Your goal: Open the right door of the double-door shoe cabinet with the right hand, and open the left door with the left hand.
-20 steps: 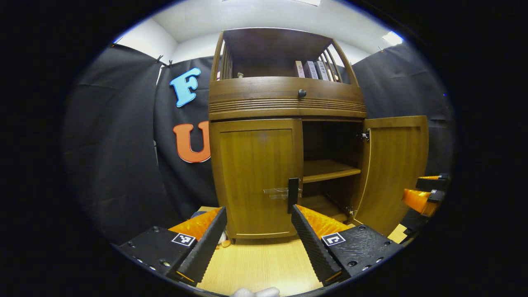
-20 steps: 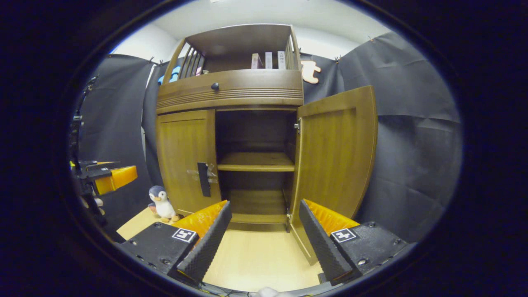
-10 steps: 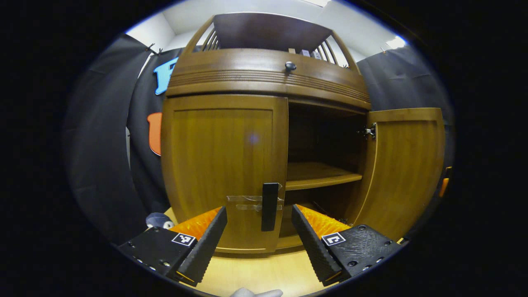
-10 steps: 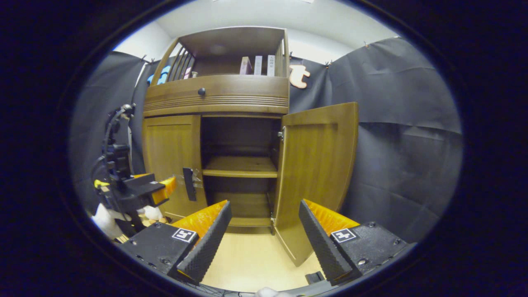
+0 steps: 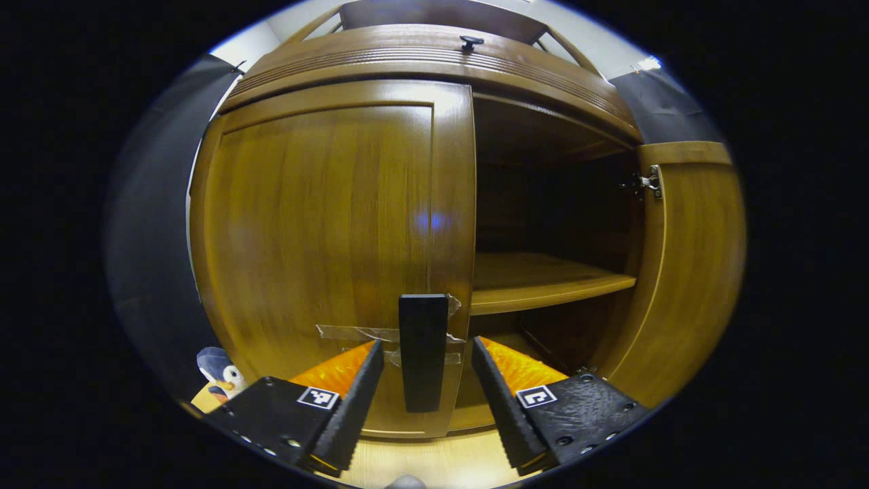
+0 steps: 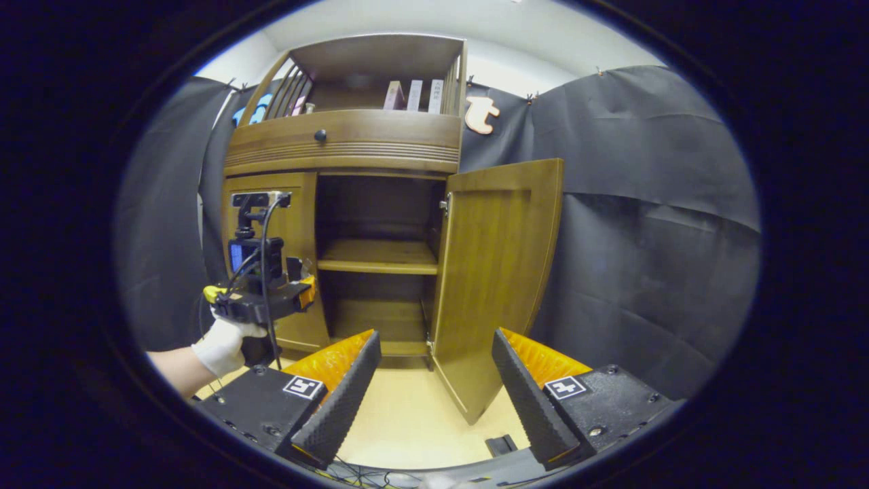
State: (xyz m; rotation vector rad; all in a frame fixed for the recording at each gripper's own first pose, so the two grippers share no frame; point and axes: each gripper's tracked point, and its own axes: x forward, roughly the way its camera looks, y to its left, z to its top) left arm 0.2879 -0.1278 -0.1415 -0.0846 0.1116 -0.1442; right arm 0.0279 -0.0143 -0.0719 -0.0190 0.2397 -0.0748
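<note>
Wooden left door (image 5: 319, 224) shut; left gripper (image 5: 422, 390) fingers spread around handle (image 5: 422, 350).

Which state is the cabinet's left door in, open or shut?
Shut: the left door lies flush under the drawer front, unlike the swung-out right door.

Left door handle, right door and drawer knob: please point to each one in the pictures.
left door handle (image 5: 422, 352): left gripper view, middle of the bar.
right door (image 6: 499, 272): right gripper view, its inner panel.
drawer knob (image 6: 319, 136): right gripper view, its front.
</note>
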